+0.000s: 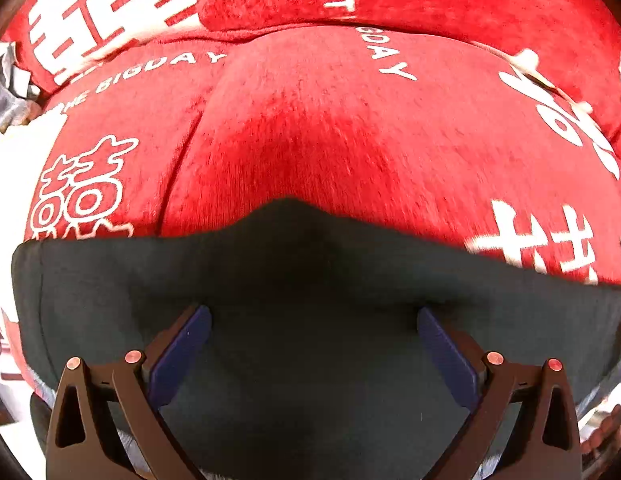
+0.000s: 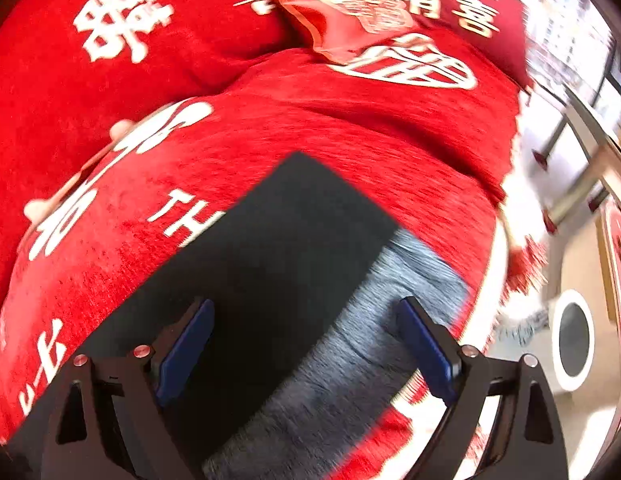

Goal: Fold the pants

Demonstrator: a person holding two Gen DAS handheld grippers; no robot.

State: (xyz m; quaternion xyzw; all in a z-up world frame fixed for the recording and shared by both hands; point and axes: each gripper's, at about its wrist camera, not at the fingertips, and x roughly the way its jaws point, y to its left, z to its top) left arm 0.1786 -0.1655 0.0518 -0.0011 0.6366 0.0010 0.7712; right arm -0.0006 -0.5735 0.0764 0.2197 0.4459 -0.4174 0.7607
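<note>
The dark pants lie spread flat across the lower half of the left wrist view, on a red sofa cover printed with white characters, presumably laid out so a fold can be made; the left claw hangs released over them, gripping nothing; in the right wrist view the right claw is likewise spread, over the pants' edge and grey lining at lower centre.

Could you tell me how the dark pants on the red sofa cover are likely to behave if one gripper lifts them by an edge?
The dark pants look like soft knit with a wavy edge, so they would probably droop rather than hold shape. The fuzzy grey lining suggests thick fabric, perhaps fairly heavy. The plush red sofa cover may drag on them if pushed.
</note>
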